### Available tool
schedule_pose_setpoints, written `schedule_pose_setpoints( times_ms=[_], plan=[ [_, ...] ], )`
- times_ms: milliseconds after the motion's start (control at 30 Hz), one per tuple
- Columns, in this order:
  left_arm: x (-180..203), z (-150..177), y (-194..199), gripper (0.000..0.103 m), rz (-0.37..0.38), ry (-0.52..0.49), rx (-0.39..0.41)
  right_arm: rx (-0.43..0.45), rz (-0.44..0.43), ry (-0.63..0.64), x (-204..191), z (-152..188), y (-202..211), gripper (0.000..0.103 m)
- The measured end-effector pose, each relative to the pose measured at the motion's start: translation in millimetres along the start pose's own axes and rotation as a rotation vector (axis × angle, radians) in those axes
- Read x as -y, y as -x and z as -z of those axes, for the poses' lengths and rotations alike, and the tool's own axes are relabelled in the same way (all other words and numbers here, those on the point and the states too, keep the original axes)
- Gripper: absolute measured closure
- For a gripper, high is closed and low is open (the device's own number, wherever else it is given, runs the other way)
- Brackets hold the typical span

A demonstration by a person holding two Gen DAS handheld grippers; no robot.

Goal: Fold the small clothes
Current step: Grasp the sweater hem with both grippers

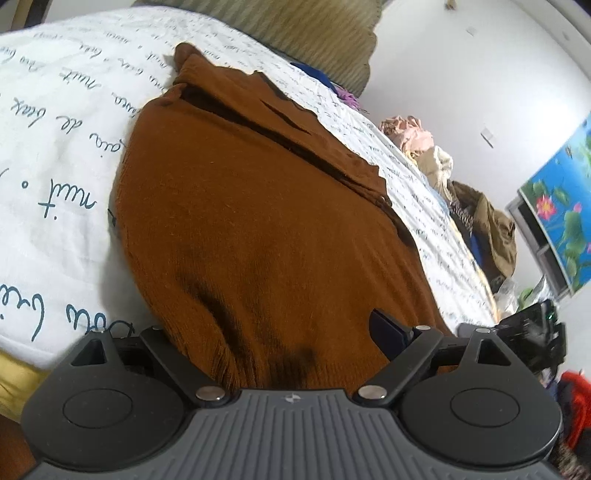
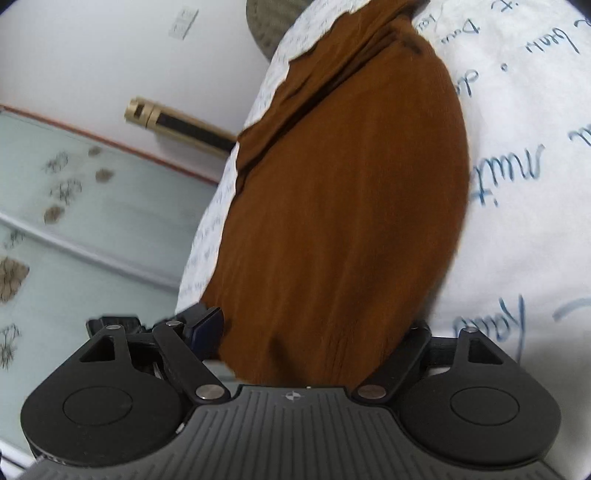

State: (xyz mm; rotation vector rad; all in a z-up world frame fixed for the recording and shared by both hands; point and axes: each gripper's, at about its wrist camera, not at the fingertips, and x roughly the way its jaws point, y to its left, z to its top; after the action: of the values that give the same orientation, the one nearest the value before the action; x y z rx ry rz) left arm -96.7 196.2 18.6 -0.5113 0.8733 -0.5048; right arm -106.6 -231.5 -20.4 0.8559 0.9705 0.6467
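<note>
A brown knitted garment [image 1: 258, 206] lies spread on a white bedsheet with blue handwriting print [image 1: 55, 122]. My left gripper [image 1: 280, 343] has the garment's near edge draped between and over its jaws; one dark finger [image 1: 388, 326] shows on the right and the other is hidden under the cloth. In the right wrist view the same brown garment [image 2: 340, 206] runs into my right gripper [image 2: 314, 339]; its left finger [image 2: 207, 326] shows beside the cloth and the right one is covered. Both sets of jaws stand wide apart around the fabric.
A pile of other clothes [image 1: 436, 155] lies along the bed's far side, with an olive pillow [image 1: 314, 33] at the head. A flower picture [image 1: 557, 206] leans against the wall. The right wrist view shows a pale tiled floor [image 2: 92, 221] and a gold and black tube [image 2: 177, 123].
</note>
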Motion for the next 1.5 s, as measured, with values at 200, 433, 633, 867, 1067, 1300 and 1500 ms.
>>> schedule_pose_setpoints(
  times_ms=[200, 433, 633, 867, 1067, 1300, 1500],
  plan=[
    [7.6, 5.7, 1.2, 0.042, -0.084, -0.078, 0.015, 0.01, 0.047, -0.094, 29.0, 6.4, 10.0, 0.096],
    [-4.1, 8.7, 8.6, 0.07, -0.123, -0.051, 0.036, 0.03, 0.01, -0.091, 34.6, 13.6, 11.0, 0.097],
    [-18.9, 9.7, 15.0, 0.09, -0.114, -0.005, 0.04, 0.016, 0.012, -0.037, 29.8, 23.0, 22.4, 0.093],
    [-8.5, 10.2, 13.1, 0.092, -0.143, -0.059, 0.047, -0.005, 0.057, 0.032, 17.0, 20.9, 18.7, 0.093],
    [-13.2, -4.1, -0.4, 0.092, -0.115, 0.013, 0.048, 0.03, 0.11, 0.102, 6.0, 10.3, 5.4, 0.097],
    [5.5, -12.4, -20.7, 0.092, -0.186, -0.064, 0.062, 0.077, 0.162, 0.189, -5.0, -8.9, -11.5, 0.096],
    [18.8, -21.0, -32.2, 0.092, -0.267, -0.121, 0.076, 0.108, 0.163, 0.216, -12.1, -22.3, -18.7, 0.096]
  ],
)
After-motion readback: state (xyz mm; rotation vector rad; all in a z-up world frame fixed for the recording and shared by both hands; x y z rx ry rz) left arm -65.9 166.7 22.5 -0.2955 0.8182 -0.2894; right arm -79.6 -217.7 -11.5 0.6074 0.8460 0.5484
